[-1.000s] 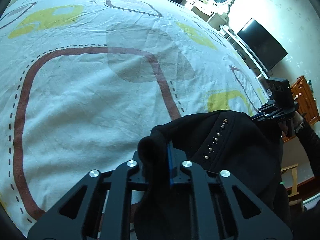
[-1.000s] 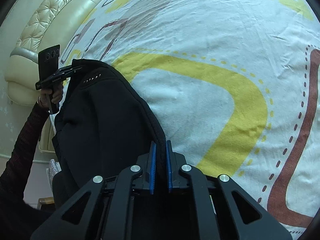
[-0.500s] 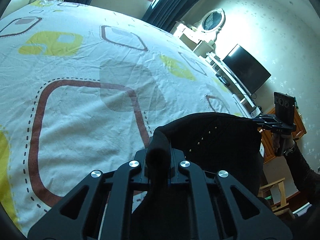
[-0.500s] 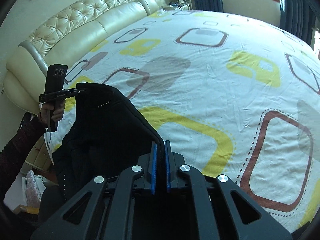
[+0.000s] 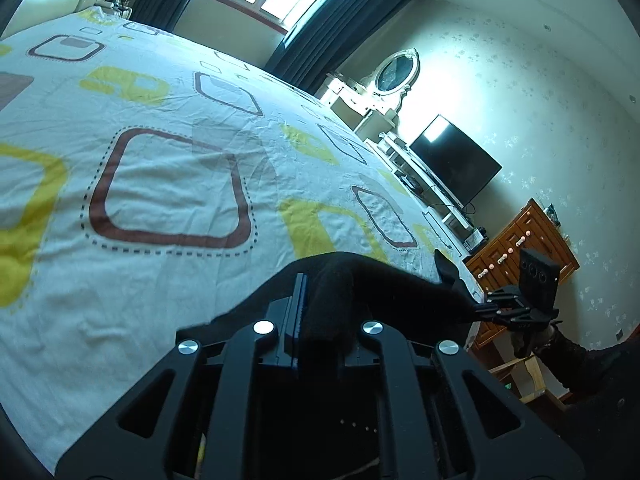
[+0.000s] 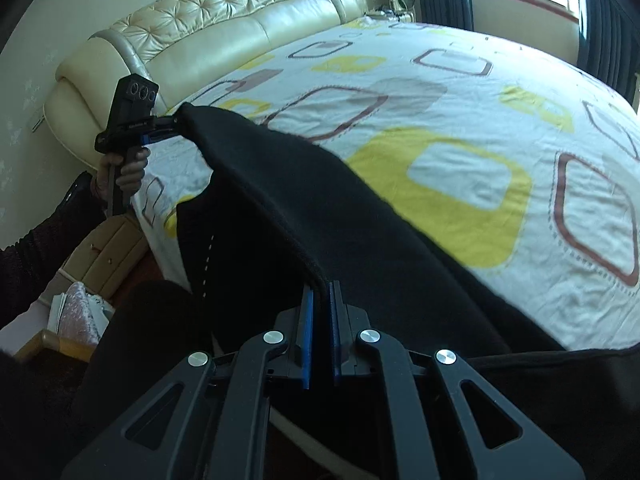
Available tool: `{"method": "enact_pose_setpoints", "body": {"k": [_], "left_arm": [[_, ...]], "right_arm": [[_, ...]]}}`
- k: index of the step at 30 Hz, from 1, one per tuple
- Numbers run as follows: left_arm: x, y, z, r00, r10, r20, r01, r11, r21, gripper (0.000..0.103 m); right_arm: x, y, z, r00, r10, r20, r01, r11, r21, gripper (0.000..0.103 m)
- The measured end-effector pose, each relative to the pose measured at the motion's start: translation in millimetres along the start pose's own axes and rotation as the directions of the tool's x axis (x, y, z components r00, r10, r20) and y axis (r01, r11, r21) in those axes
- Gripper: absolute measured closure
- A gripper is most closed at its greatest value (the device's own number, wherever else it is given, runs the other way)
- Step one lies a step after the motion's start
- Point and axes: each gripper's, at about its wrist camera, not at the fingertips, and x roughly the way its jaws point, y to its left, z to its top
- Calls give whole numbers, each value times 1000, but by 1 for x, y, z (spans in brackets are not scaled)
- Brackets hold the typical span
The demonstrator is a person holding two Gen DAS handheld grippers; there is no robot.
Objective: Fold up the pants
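— Where are the black fabric pants (image 6: 360,216)?

— We hold them stretched in the air between our two grippers, above the near edge of the white bedsheet with yellow and brown squares (image 6: 460,92).

— And the claws?

— Our left gripper (image 5: 320,300) is clamped on one bunched end; our right gripper (image 6: 322,304) pinches the other edge.

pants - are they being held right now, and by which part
Yes. The black pants are held by both grippers along one stretched top edge: the left gripper is shut on one end of it, the right gripper on the other.
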Motion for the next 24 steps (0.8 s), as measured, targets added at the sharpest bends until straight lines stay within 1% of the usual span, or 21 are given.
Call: {"method": "enact_pose_setpoints", "body": {"k": [1,3,7,8,11,13,14,15,16,17,18,19,20,21,22,23,24], "left_arm": [[-3,1,-10,1000,-2,-8,2,1000,-11,88],[-3,2,-33,999,16,-43,-17,1000,-18,87],[1,11,-71,992,53,-111,-58,997,-46,85],[2,13,-79,991,60,-123,-67,996,-53,85],[-4,17,-96,991,56,-122,-67,994,-84,85],[-8,15,-103,992,50,-120,-61,994,-88,85],[-9,14,-107,990,62,-126,-72,994,-79,84],[-10,13,-110,987,79,-142,-89,994,-60,82],[-10,12,-114,982,100,-163,-106,994,-32,82],[-11,10,-118,977,121,-178,-124,992,-6,81],[-15,10,-123,972,143,-187,-142,990,17,78],[-17,9,-124,968,158,-195,-154,987,35,76],[-20,9,-127,959,187,-215,-178,982,61,66],[-22,10,-128,946,225,-232,-211,974,85,47],[-26,11,-130,937,259,-235,-241,965,104,45],[-32,15,-131,934,271,-232,-252,962,106,45],[-40,22,-130,936,272,-222,-261,962,76,45]], "right_arm": [[6,5,-11,1000,3,-25,-3,1000,1,96],[23,13,-31,997,-6,-80,6,1000,-7,96],[51,15,-57,988,-5,-155,7,1000,10,96],[54,15,-61,986,-3,-165,6,1000,19,95],[53,13,-65,986,7,-169,-1,999,32,94],[53,10,-67,983,27,-183,-20,999,40,90],[54,8,-67,980,41,-195,-32,998,49,86],[56,5,-65,974,57,-219,-45,997,57,83],[55,4,-63,972,60,-226,-48,997,58,83],[53,3,-59,971,74,-229,-61,996,62,77],[51,0,-54,967,99,-235,-84,994,72,71],[48,-3,-48,965,123,-231,-106,991,85,71],[43,-6,-42,964,153,-217,-133,986,105,71],[39,-11,-37,961,189,-201,-165,978,129,71],[35,-19,-29,959,220,-177,-194,969,152,71],[29,-26,-20,960,242,-138,-217,960,176,67],[23,-35,-12,961,258,-101,-234,951,202,51]]}}
